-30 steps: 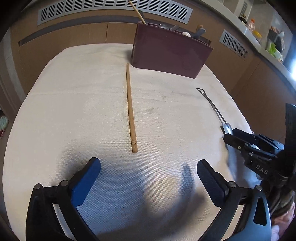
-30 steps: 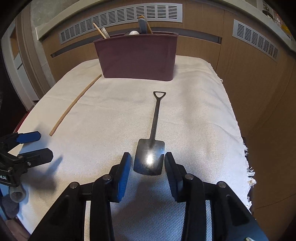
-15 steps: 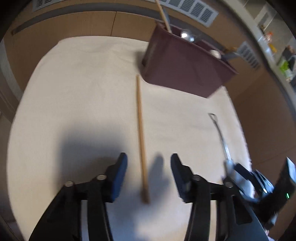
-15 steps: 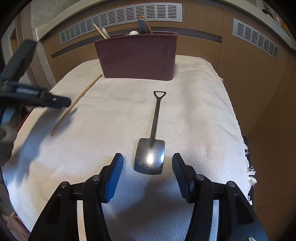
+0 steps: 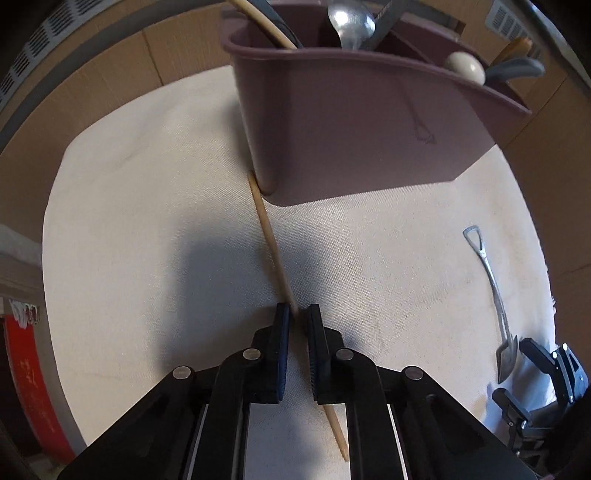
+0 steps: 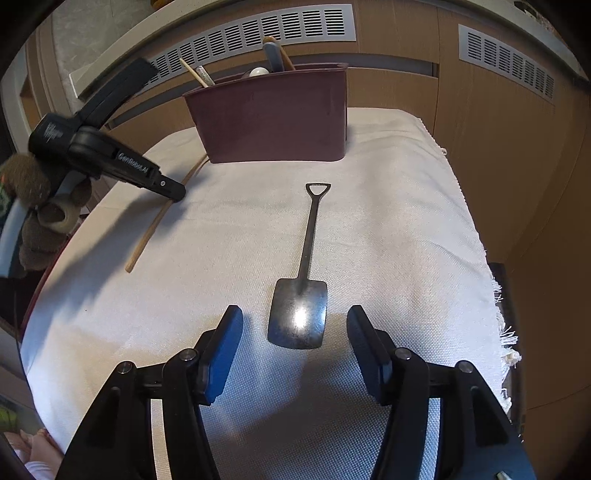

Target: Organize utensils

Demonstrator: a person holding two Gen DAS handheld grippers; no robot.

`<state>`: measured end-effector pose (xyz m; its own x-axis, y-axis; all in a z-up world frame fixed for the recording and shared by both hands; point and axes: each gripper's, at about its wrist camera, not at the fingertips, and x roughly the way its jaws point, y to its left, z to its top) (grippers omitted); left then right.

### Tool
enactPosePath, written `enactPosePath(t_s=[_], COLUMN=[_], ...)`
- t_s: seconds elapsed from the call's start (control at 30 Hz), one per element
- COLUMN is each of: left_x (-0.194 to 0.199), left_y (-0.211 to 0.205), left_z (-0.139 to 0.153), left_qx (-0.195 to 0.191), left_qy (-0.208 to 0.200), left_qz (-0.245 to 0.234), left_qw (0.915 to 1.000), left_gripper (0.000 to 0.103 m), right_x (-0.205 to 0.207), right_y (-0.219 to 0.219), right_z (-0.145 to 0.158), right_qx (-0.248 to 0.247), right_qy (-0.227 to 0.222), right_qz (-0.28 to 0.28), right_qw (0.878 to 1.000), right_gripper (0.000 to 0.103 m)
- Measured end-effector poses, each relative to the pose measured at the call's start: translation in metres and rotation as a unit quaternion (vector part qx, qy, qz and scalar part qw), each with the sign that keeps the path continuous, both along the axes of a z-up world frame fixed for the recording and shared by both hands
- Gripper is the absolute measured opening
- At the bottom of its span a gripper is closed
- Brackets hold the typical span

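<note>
Your left gripper (image 5: 295, 314) is pinching the wooden chopstick (image 5: 271, 251), its two blue pads nearly together on the stick partway along its length. The chopstick is lying on the white cloth (image 5: 147, 221); its far end is touching the bottom corner of the maroon utensil holder (image 5: 351, 122), and its near end is partly hidden under your right-hand finger. Whether the stick is lifting off the cloth is hard to tell.

Your right gripper (image 6: 295, 339) is opening, its pads standing apart on either side of the blade of the black shovel-shaped spoon (image 6: 299, 310) without touching it. That spoon is lying flat on the cloth, handle pointing toward the holder, well apart from it.

You are looking at one chopstick and one shovel spoon on the cloth. Inside the holder, a second chopstick (image 5: 262, 22), a metal spoon (image 5: 351, 22), a round white knob (image 5: 465, 66) and a grey handle (image 5: 517, 70) are showing, but the frame edge is cutting them off, so the full count is uncertain. In the right wrist view, your gloved hand (image 6: 33, 206) is partly cut off at the left edge.
</note>
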<state>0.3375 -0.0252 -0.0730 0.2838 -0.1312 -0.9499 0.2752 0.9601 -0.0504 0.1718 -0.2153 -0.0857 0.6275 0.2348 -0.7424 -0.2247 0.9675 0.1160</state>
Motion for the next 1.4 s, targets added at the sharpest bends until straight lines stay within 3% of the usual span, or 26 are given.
enactPosePath(t_s=[0.13,0.2,0.3,0.37,0.43,0.63,0.8,0.87,0.9,1.17,1.23,1.4], left_x=[-0.038,-0.063,-0.100,-0.120,-0.136,-0.112,-0.103,-0.107,-0.108,-0.104,-0.094,-0.061], left_y=[0.014,0.024,0.033,0.037,0.047,0.061,0.061,0.056,0.055,0.039,0.028,-0.001], left_z=[0.020,0.030,0.051,0.063,0.068,0.033,0.015,0.012,0.012,0.015,0.012,0.003], left_qx=[-0.039,-0.074,-0.092,-0.107,-0.134,-0.120,-0.126,-0.126,-0.123,-0.086,-0.070,0.018], left_qy=[-0.074,-0.102,-0.173,-0.214,-0.224,-0.142,-0.111,-0.105,-0.102,-0.066,-0.041,0.006], left_qz=[0.011,0.022,0.028,0.029,0.032,0.040,0.052,0.049,0.046,-0.004,-0.026,-0.063], left_qw=[0.9964,0.9918,0.9803,0.9706,0.9648,0.9817,0.9844,0.9853,0.9860,0.9941,0.9964,0.9978], left_gripper=[0.008,0.006,0.006,0.006,0.006,0.006,0.008,0.008,0.008,0.014,0.014,0.014], right_x=[0.007,0.018,0.043,0.059,0.073,0.064,0.080,0.089,0.089,0.043,0.031,0.014], right_y=[-0.008,-0.012,-0.013,-0.008,0.001,0.015,0.018,0.019,0.020,0.000,-0.004,-0.012], right_z=[0.004,0.010,0.017,0.016,0.014,0.015,0.012,0.008,0.009,0.033,0.041,0.048], right_qx=[0.021,0.019,0.007,-0.003,-0.025,-0.018,-0.036,-0.047,-0.056,0.005,0.017,0.042], right_qy=[0.009,0.011,0.018,0.027,0.037,0.063,0.052,0.060,0.058,0.029,0.015,-0.007], right_qz=[0.001,-0.009,-0.020,-0.023,-0.019,0.006,-0.014,-0.012,-0.008,0.008,0.009,0.011], right_qw=[1.000,1.000,1.000,0.999,0.999,0.998,0.998,0.997,0.997,1.000,1.000,0.999], right_gripper=[0.056,0.056,0.056,0.048,0.031,0.031,0.031,0.020,0.007,0.006,0.006,0.006])
